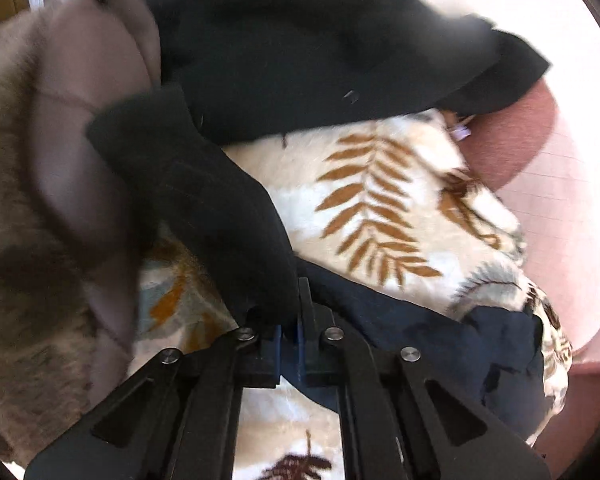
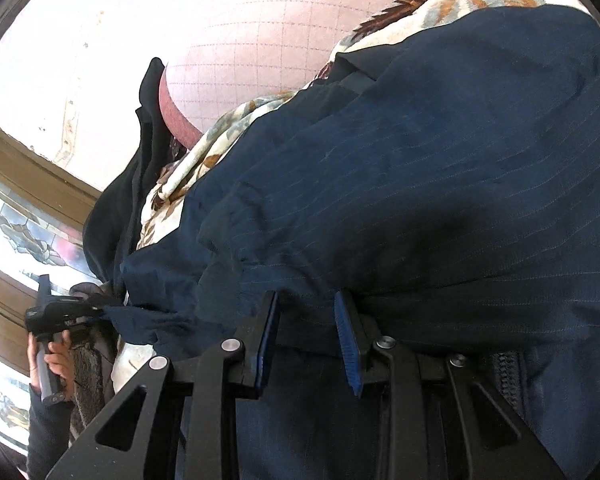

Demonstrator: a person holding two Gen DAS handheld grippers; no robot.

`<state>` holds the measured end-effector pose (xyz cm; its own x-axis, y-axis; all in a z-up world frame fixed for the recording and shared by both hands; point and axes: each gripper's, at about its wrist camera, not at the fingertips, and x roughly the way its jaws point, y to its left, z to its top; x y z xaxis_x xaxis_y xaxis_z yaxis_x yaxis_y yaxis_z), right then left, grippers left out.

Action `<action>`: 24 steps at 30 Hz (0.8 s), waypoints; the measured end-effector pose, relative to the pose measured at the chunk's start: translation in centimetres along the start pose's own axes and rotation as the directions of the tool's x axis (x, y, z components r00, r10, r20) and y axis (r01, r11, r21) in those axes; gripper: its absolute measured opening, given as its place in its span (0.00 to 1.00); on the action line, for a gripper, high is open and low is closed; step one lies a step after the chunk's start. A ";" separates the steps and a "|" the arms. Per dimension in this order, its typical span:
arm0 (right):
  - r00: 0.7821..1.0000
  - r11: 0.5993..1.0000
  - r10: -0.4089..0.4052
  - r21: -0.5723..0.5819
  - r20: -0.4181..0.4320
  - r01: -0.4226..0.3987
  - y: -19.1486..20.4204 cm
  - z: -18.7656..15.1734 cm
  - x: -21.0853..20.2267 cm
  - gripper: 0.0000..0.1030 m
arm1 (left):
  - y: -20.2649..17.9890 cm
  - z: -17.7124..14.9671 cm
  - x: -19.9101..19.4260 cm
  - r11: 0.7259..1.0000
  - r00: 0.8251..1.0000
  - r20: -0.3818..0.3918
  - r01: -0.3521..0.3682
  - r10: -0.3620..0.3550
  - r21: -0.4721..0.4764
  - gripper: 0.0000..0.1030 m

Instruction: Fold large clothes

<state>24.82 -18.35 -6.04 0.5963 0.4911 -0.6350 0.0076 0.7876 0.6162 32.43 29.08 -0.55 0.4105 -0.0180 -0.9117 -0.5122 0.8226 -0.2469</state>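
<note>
A navy pinstriped garment (image 2: 420, 168) lies over a cream blanket with brown leaf print (image 1: 380, 200). In the left wrist view my left gripper (image 1: 289, 336) is shut on the navy garment's (image 1: 420, 332) edge, with black cloth (image 1: 204, 200) draped over its tips. In the right wrist view my right gripper (image 2: 306, 320) is partly open, its blue pads (image 2: 346, 336) pressed against the navy fabric with a fold between them. The left gripper (image 2: 56, 312) also shows far left there, held in a hand.
A black garment (image 1: 320, 48) lies at the blanket's far side. A grey-brown fur-trimmed garment (image 1: 40, 160) is on the left. Pink tiled floor (image 2: 240, 40) lies beyond. A patterned glass door with a wooden frame (image 2: 32, 184) is at left.
</note>
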 end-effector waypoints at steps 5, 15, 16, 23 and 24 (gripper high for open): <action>0.998 1.000 0.028 -0.015 0.059 -0.027 -0.3 -0.3 -3.9 0.32 | -2.8 -1.9 -5.5 0.995 0.988 0.142 0.048 -0.060 0.092 0.03; 0.978 0.993 -0.040 0.116 0.203 0.016 -8.3 -2.4 -12.2 0.41 | -14.5 -8.4 -10.9 0.931 0.963 0.186 0.124 -0.197 0.344 0.03; 0.973 0.988 -0.025 0.157 0.229 -0.011 -9.8 -2.9 -12.6 0.41 | -15.6 -9.1 -11.0 0.923 0.961 0.181 0.132 -0.208 0.361 0.03; 0.968 0.965 0.031 0.244 0.247 -0.093 -13.2 -3.9 -12.4 0.40 | -25.7 -16.6 -10.4 0.827 0.958 0.094 0.181 -0.271 0.533 0.03; 0.968 0.963 0.039 0.248 0.249 -0.103 -13.2 -3.8 -12.5 0.40 | -26.9 -17.7 -9.9 0.815 0.958 0.074 0.192 -0.276 0.547 0.03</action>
<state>14.22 -33.49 -8.04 0.7769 0.4139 -0.4745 0.1447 0.6161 0.7743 28.81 -2.90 9.33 0.5906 -0.2023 -0.7812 0.0744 0.9776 -0.1969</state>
